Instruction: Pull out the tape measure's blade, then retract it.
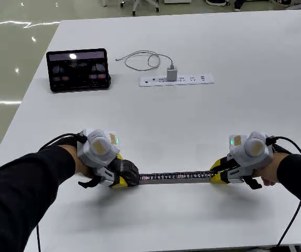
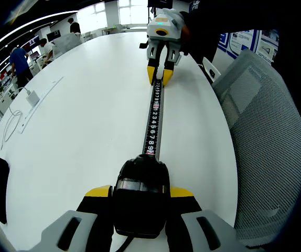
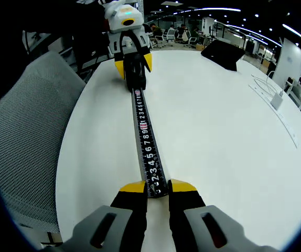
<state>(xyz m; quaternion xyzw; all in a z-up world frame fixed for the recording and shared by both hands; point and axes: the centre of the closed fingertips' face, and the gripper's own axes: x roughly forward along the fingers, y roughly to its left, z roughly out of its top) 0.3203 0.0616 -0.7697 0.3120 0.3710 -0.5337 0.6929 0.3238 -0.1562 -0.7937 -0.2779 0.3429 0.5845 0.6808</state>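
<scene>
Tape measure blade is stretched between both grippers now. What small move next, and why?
Probably ease the right gripper toward the case, letting the blade wind in: it is already well out, the left gripper clamps the case, and the right jaws pinch the blade's tip.

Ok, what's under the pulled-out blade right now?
Bare white table on both sides of the blade; nothing else shows. The strip directly beneath is covered, so I can't tell whether it touches.
</scene>
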